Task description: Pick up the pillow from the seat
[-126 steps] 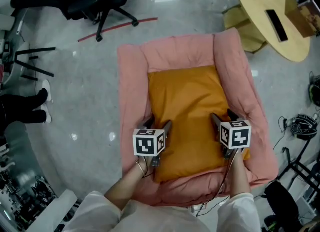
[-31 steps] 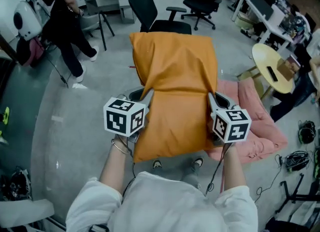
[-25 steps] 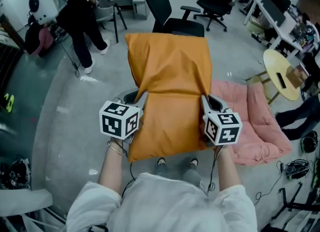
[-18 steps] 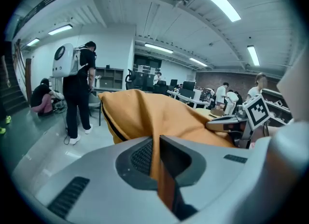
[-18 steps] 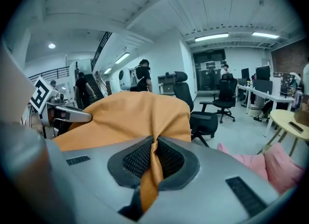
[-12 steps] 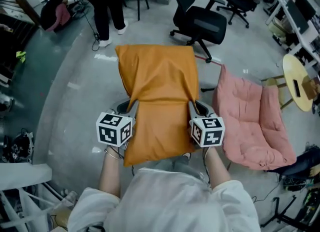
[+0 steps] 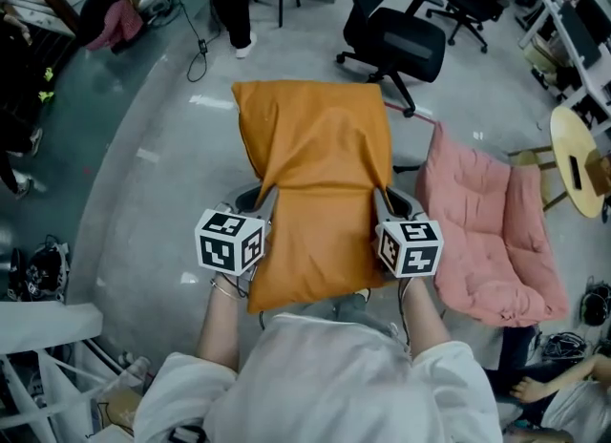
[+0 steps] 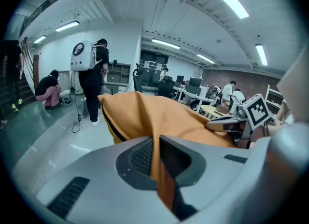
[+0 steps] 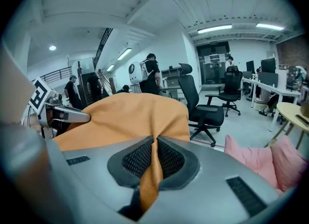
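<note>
- We hold the large orange fabric pillow in the air in front of us. It is clear of the pink padded floor seat, which lies on the floor to our right.
- The left gripper is clamped on a fold of the pillow's left edge and the right gripper on a fold of its right edge. Cloth is squeezed between each pair of pads.
- To do this step well, we judge that both grips need firm pressure. Only thin folds of the cover sit in the jaws, and they could slip out.
- We would hold the 2 grippers level and evenly spread, so the pillow neither twists nor sags to 1 side.
- The pillow looks soft and limp, with a crease across it at the grip line. Its far half reaches away beyond the grippers and its near half hangs toward our body.
- In the left gripper view, a dark seam or zip runs along 1 side.
</note>
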{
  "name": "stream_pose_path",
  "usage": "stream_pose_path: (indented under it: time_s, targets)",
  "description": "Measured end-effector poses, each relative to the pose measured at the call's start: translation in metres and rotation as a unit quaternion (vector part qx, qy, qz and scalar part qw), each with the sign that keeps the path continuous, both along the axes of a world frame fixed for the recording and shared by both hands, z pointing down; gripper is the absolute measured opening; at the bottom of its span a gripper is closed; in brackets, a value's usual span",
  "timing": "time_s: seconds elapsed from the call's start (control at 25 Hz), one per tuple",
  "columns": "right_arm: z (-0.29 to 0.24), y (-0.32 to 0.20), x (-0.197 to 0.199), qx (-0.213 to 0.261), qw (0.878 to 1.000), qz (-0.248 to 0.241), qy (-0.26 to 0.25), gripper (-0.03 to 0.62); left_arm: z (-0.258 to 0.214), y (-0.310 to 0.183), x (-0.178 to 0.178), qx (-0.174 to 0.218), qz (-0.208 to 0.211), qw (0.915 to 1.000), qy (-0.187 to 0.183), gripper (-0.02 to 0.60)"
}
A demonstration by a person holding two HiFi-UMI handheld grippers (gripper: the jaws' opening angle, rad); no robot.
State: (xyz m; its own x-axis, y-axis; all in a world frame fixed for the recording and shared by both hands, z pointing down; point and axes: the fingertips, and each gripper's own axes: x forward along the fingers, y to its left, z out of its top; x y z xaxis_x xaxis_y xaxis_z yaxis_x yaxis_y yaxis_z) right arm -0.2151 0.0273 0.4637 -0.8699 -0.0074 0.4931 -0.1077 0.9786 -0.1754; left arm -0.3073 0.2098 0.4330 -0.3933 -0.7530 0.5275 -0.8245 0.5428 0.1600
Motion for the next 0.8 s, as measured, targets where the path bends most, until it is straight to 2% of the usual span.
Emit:
stream_pose_path:
  time_s: [0.8]
  targets:
    - [-0.008, -0.017, 0.000, 0.011, 1.000, 0.010, -0.005, 0.035, -0.001, -0.016, -0.001, -0.005, 0.001, 1.0000, -0.005, 0.020]
